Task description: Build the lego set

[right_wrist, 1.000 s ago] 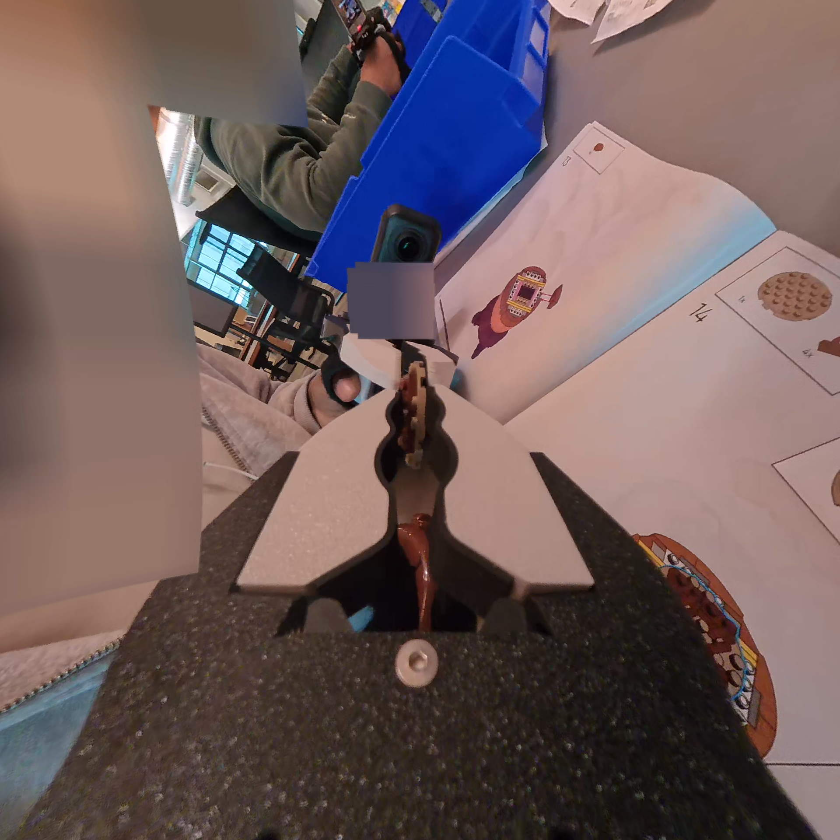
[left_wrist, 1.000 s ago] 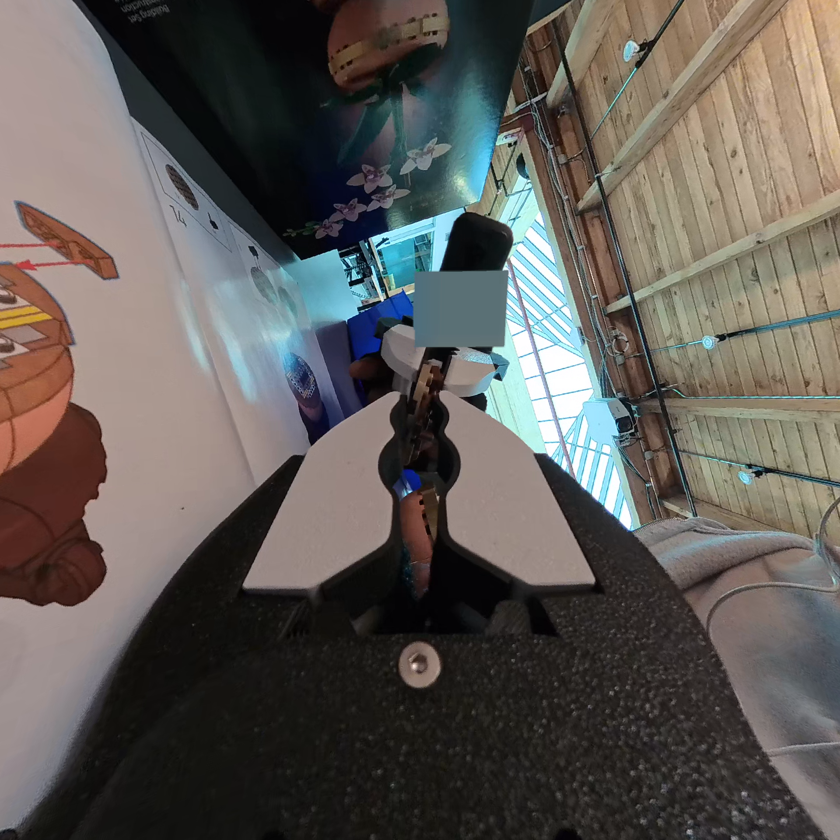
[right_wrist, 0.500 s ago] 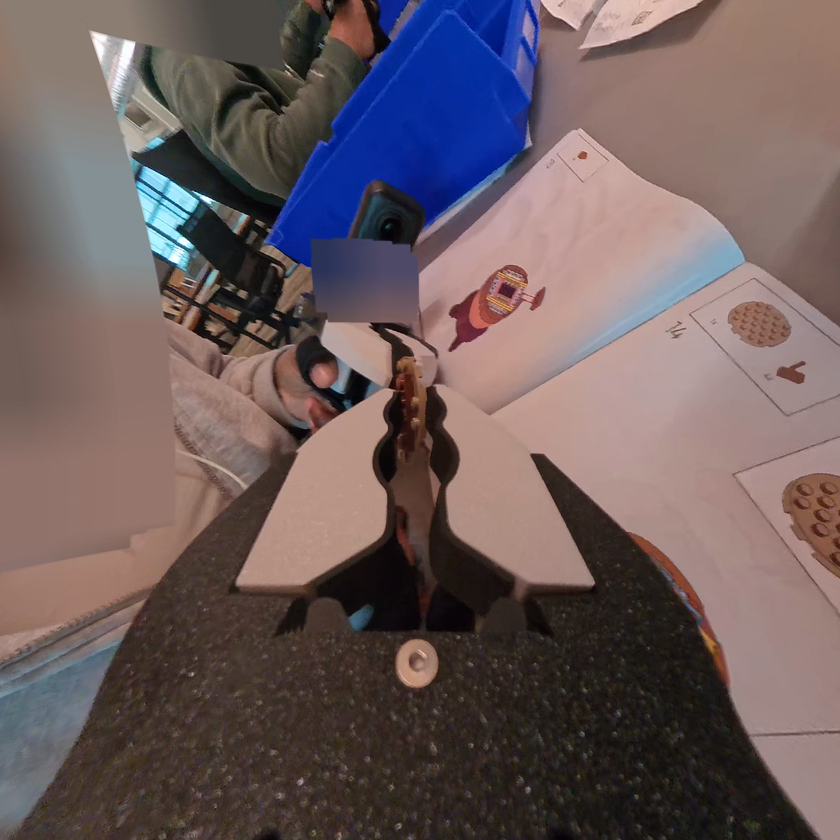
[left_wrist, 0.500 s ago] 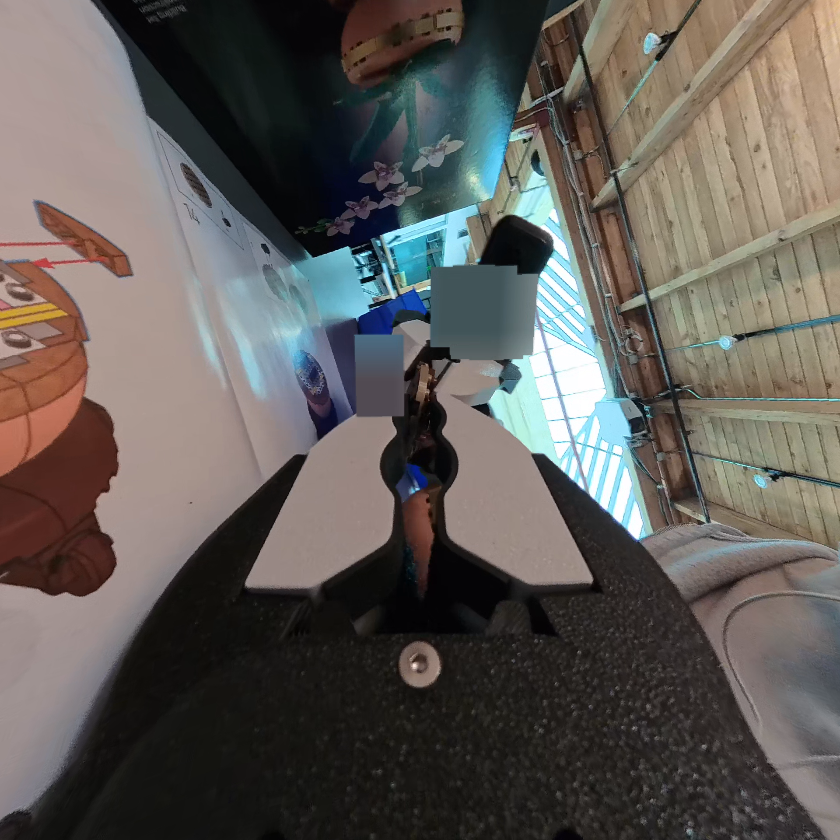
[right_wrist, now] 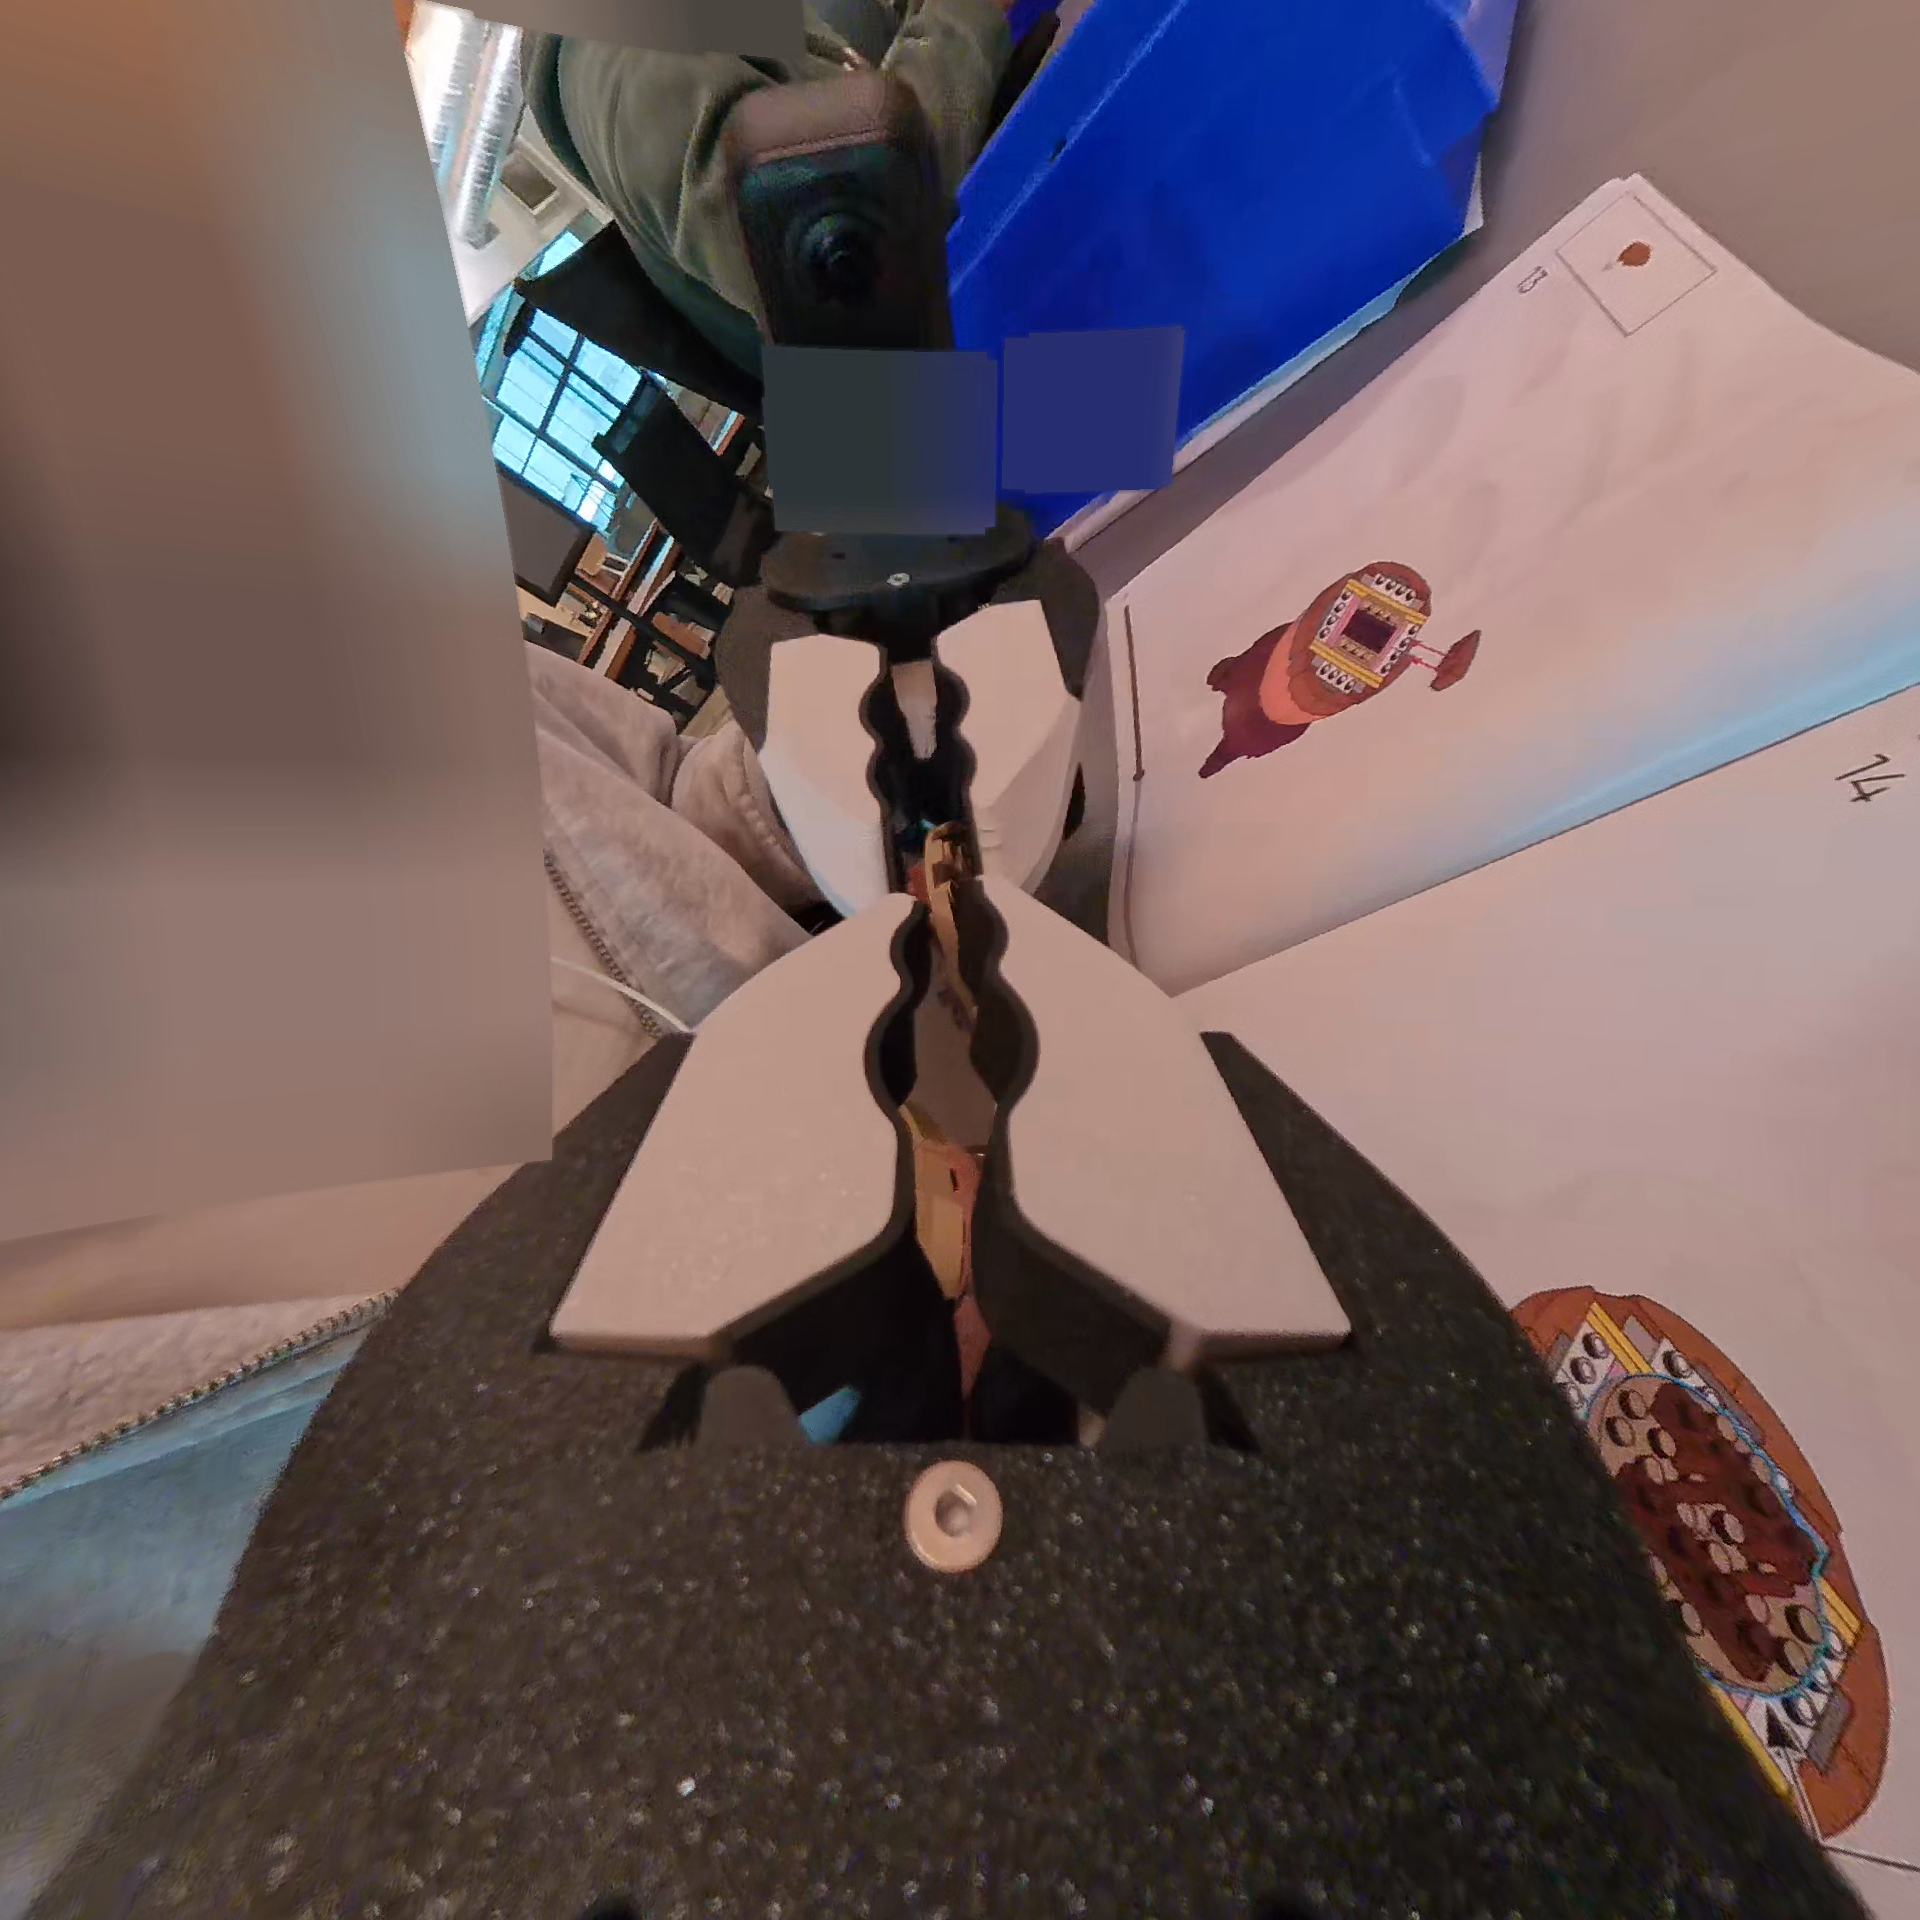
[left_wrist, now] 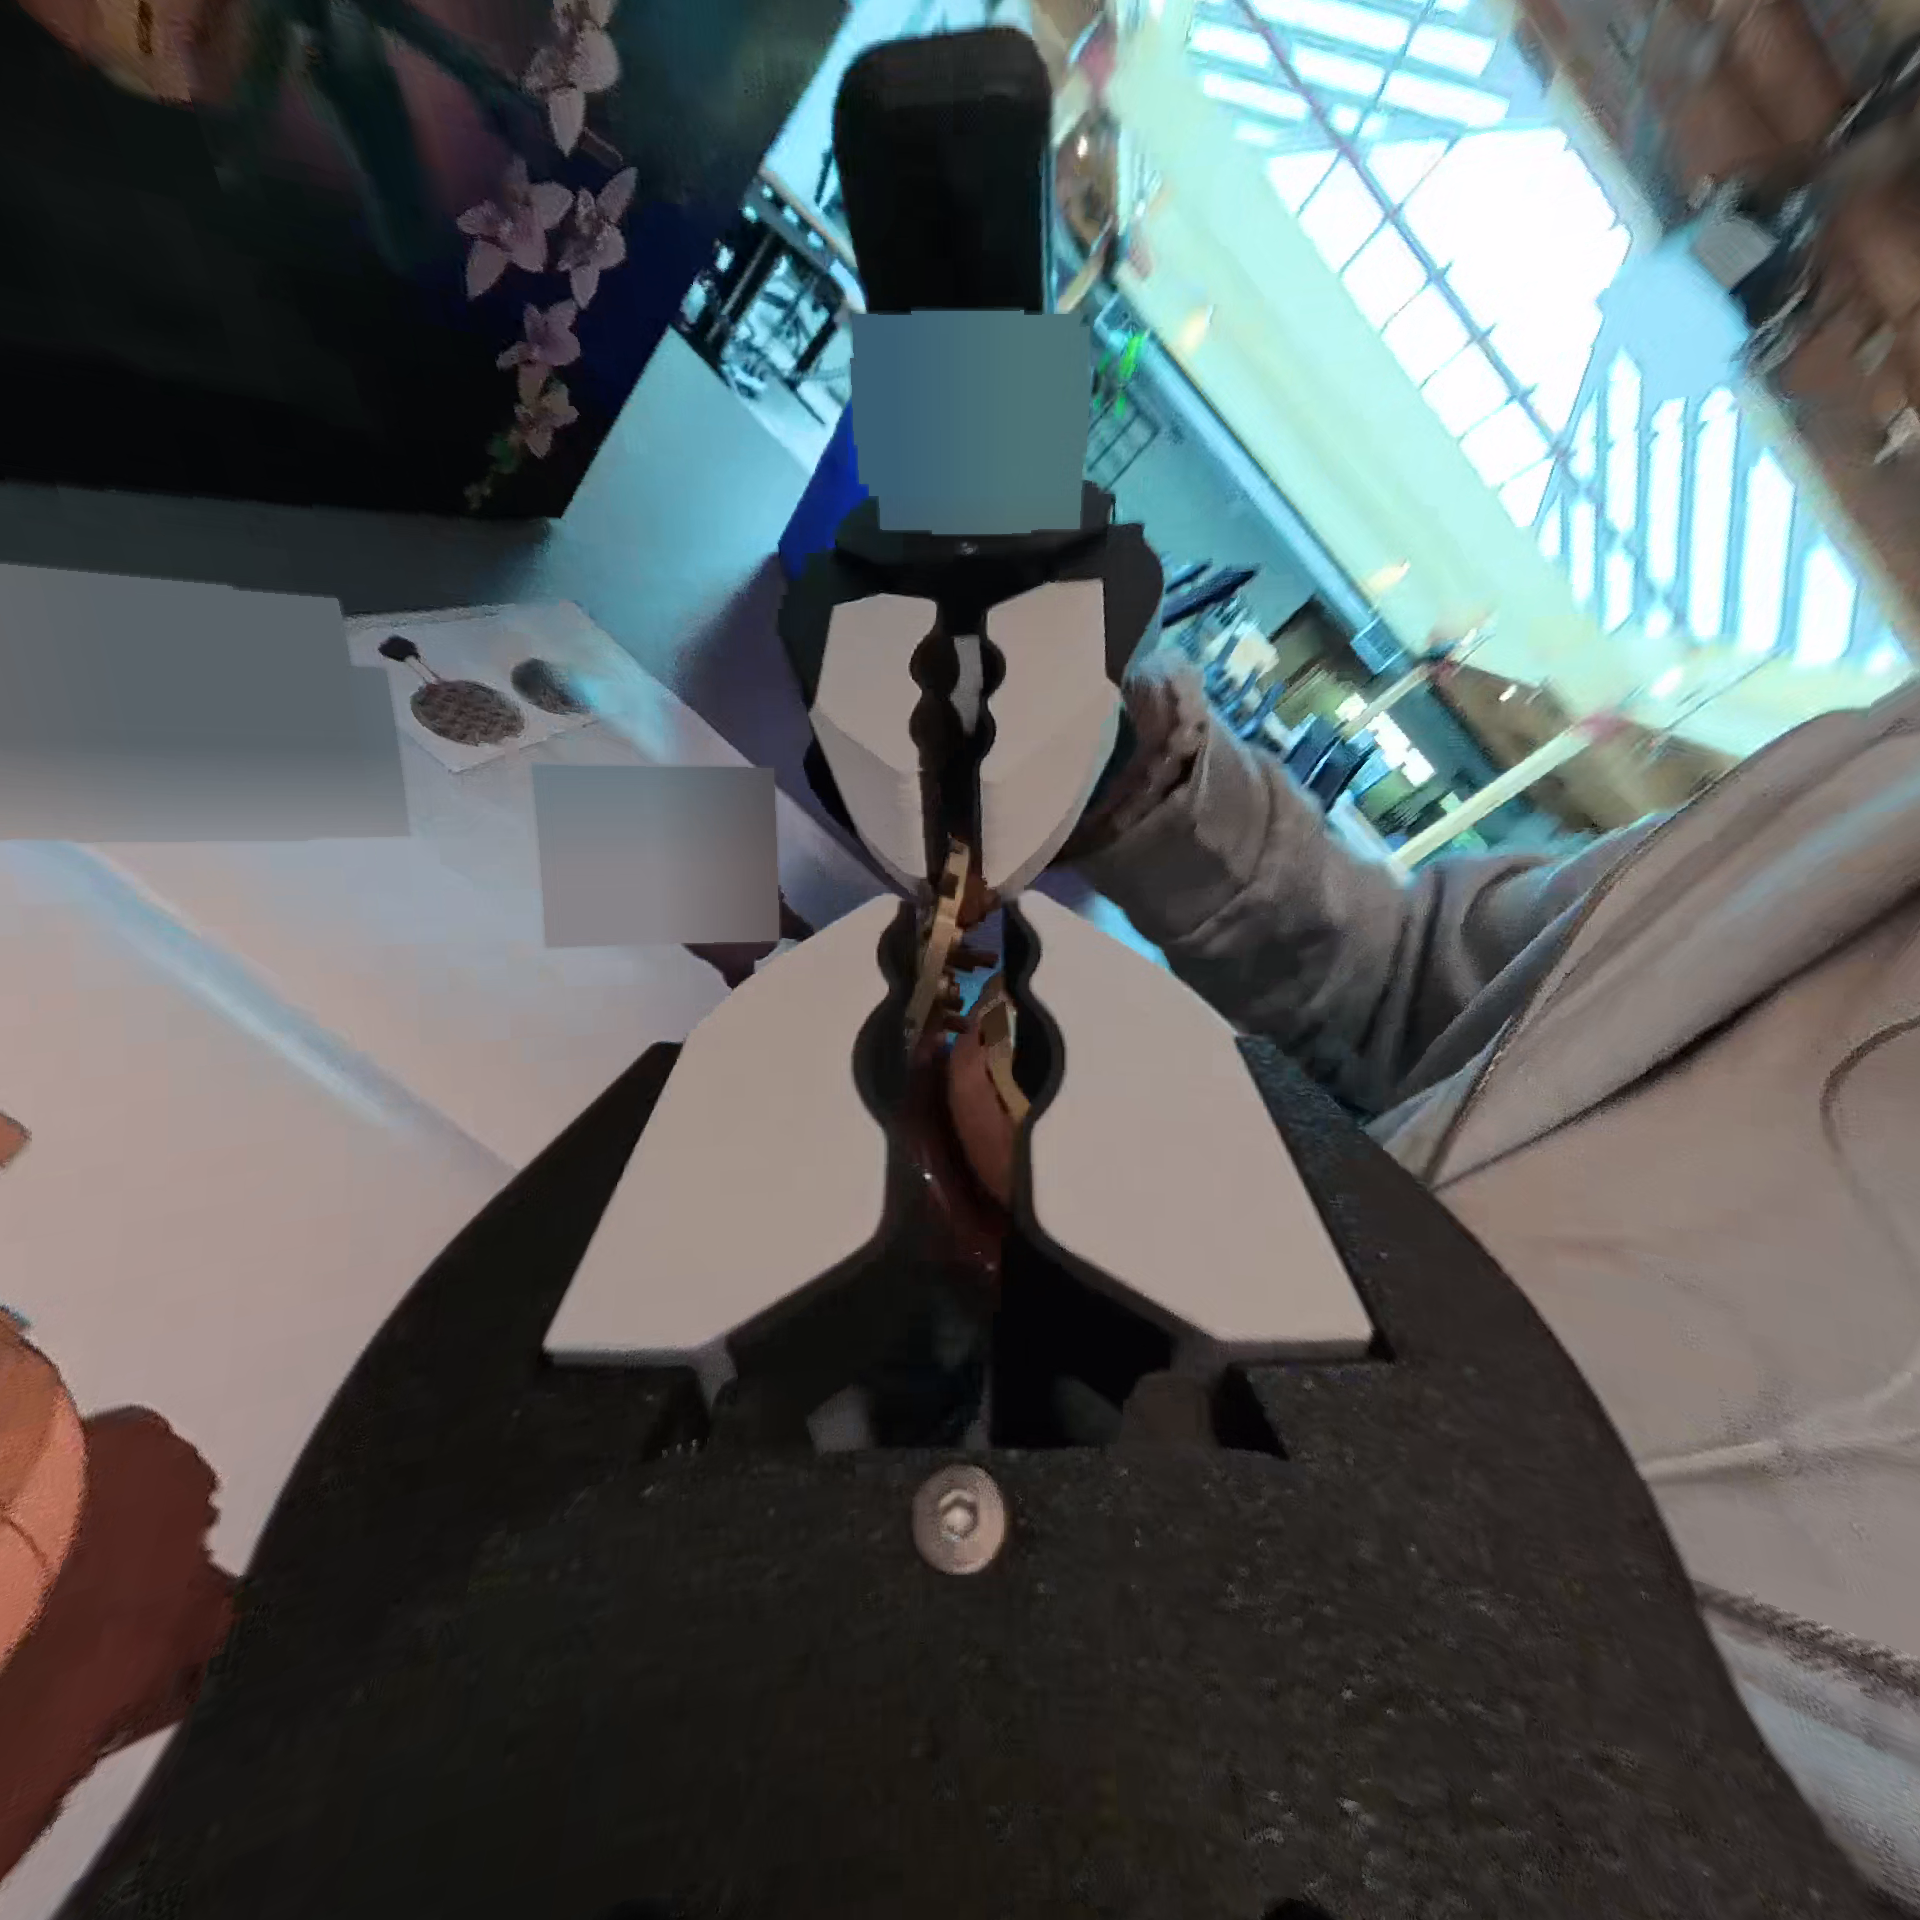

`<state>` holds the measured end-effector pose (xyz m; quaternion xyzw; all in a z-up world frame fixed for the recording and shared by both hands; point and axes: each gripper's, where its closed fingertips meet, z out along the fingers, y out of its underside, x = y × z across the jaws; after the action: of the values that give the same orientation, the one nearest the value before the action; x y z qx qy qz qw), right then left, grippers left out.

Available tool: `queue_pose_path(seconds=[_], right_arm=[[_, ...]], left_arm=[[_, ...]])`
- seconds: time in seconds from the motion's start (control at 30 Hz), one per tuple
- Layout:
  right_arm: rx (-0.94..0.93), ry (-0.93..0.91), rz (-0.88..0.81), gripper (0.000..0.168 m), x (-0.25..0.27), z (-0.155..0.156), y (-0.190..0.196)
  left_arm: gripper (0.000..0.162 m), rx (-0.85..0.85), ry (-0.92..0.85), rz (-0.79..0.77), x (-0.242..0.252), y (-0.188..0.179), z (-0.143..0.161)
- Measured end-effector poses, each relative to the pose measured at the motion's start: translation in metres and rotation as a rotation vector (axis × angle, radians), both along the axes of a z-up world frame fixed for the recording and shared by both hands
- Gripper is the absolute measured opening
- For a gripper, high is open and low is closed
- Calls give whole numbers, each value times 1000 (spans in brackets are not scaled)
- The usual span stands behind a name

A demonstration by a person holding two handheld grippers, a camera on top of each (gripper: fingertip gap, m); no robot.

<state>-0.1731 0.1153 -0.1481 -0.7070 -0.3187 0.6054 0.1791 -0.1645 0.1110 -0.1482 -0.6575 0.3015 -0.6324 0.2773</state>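
My two grippers meet tip to tip above the open instruction booklet point(right_wrist: 1455, 935). A tan round studded plate point(left_wrist: 940, 925) stands on edge between both pairs of fingertips. My right gripper point(right_wrist: 948, 914) is shut on the plate point(right_wrist: 948, 940). It also shows in the left wrist view point(left_wrist: 958, 868), straight ahead. My left gripper point(left_wrist: 951, 914) is open. The plate leans near its left finger and a gap shows on the stud side. It appears in the right wrist view point(right_wrist: 935, 852). Brown and pink parts point(left_wrist: 966, 1132) show deeper between my left fingers. I cannot tell their hold.
The booklet point(left_wrist: 260, 1039) lies on the grey table point(right_wrist: 1714, 104). A blue bin point(right_wrist: 1195, 187) stands behind it. A dark box with a flower picture point(left_wrist: 312, 208) is at the back left. A grey sleeve point(left_wrist: 1299, 935) holds the right gripper. A person in green point(right_wrist: 665, 125) sits beyond. My two grippers' fingertips are within a few centimetres of each other.
The grippers have drawn closer and the left view has swung down towards the table. My left fingers have spread apart off the plate. My right fingers have closed tighter on it.
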Motion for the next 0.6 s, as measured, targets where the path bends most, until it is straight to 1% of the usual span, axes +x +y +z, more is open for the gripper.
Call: queue_pose_path(seconds=[0.07,0.13,0.27,0.33,0.37,0.47,0.57,0.6], right_arm=[[-5,12,9,5,0,3,-1],[7,16,9,5,-1,6,-2],[60,76,-6,8,-6,18,-2],[67,110,-32,25,-6,23,1],[73,122,-57,25,-4,24,3],[91,147,-118,24,-3,28,8],[109,105,-106,21,-11,22,4],[117,92,-97,16,-12,20,2]], left_arm=[[12,48,-8,5,0,-1,3],[10,24,-49,4,-2,-1,6],[8,-144,-220,-12,-8,-1,18],[8,-238,-308,-6,-11,3,24],[8,-281,-349,-3,-14,5,26],[8,-331,-399,19,-19,10,27],[8,-335,-407,19,-17,9,28],[8,-337,-411,19,-16,9,29]])
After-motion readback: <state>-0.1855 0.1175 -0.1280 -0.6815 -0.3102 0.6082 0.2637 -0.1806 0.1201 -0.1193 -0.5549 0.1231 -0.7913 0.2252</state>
